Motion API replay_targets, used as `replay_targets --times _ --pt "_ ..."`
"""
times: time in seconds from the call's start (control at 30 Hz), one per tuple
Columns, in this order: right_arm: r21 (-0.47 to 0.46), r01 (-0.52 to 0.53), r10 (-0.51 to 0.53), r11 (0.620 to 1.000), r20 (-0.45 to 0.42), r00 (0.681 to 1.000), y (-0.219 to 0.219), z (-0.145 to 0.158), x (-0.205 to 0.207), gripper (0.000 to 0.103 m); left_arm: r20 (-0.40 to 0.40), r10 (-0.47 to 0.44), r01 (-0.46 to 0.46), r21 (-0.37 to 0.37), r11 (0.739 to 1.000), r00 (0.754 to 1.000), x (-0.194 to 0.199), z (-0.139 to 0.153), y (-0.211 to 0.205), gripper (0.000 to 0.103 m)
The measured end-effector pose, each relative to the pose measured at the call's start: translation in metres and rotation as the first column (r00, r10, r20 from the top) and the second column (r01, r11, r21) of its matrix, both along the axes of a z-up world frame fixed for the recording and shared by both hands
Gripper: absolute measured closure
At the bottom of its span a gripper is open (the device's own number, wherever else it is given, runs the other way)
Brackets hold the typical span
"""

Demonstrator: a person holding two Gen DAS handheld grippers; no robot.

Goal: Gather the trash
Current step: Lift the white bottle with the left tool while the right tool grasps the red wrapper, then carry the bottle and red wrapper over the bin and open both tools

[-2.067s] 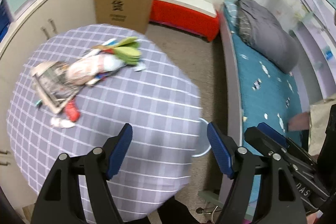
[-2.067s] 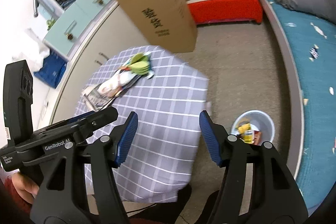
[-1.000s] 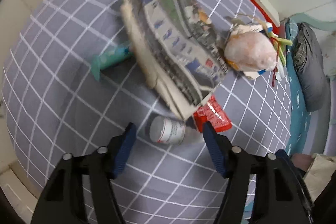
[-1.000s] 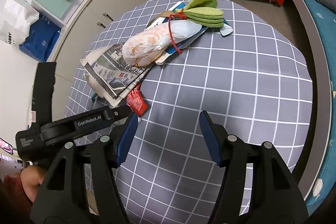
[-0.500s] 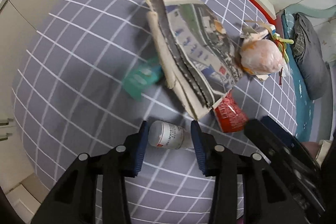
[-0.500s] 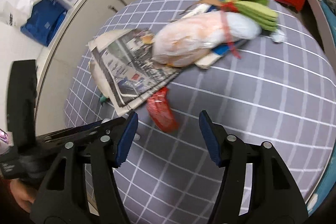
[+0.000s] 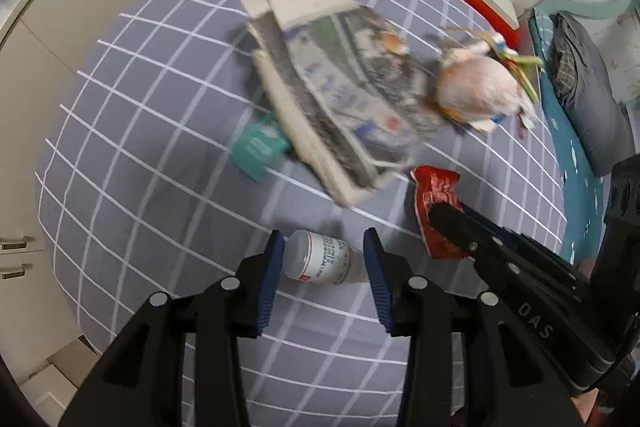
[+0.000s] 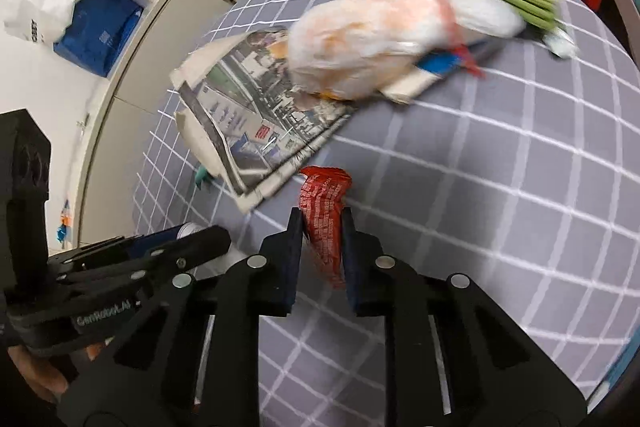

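A small white bottle (image 7: pixel 324 261) with a grey cap and a printed label lies on its side on the grey checked tablecloth (image 7: pixel 160 131). Just beside it, a crumpled red wrapper (image 8: pixel 325 215) with white print lies near the corner of a folded newspaper (image 7: pixel 336 107).

Left gripper (image 7: pixel 323 247) clamped; right gripper (image 8: pixel 320 223) jaws just closing (both pointing steeply down).

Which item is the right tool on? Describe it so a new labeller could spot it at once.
Start at the folded newspaper on the checked tablecloth. Just off its near corner lies a crumpled red snack wrapper, pinched between the pads of the right tool, whose jaws have just been closing. It is the only flat, bright red piece; the white bottle beside it is round and sits in the left tool.
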State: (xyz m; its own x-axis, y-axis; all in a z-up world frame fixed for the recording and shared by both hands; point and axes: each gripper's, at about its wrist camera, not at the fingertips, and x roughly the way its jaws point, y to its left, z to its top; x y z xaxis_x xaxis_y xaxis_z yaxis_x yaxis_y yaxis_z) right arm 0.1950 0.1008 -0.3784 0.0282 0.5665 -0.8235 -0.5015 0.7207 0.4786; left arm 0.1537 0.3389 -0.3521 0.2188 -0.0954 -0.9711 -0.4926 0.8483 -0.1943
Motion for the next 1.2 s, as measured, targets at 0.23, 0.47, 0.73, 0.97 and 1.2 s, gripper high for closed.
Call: replay_targets --times 0.23,0.47,0.73,0.97,1.2 --pt "0.016 0.099 -0.099 0.995 0.002 0.995 -0.081 0.021 0.002 0.084 0.021 -0.094 0.094 -0.02 0.995 0.995 0.015 0.018 -0.073 0.063" --pt "0.034 0.24 -0.241 0.97 0.049 0.969 -0.189 0.055 0.013 0.084 0.084 -0.235 0.238 -0.021 0.971 0.968 0.047 0.047 -0.176 0.063" --pt "0.051 0.372 -0.375 0.927 0.103 0.921 -0.308 0.08 0.021 0.084 0.157 -0.381 0.386 -0.002 0.923 0.911 0.08 0.076 -0.3 0.063" --pt "0.073 0.469 -0.475 0.88 0.139 0.869 -0.391 0.093 0.03 0.084 0.216 -0.471 0.478 0.024 0.878 0.855 0.108 0.096 -0.387 0.063" --pt "0.103 0.514 -0.524 0.851 0.166 0.835 -0.44 0.103 0.04 0.084 0.251 -0.528 0.531 0.062 0.845 0.811 0.126 0.11 -0.436 0.063"
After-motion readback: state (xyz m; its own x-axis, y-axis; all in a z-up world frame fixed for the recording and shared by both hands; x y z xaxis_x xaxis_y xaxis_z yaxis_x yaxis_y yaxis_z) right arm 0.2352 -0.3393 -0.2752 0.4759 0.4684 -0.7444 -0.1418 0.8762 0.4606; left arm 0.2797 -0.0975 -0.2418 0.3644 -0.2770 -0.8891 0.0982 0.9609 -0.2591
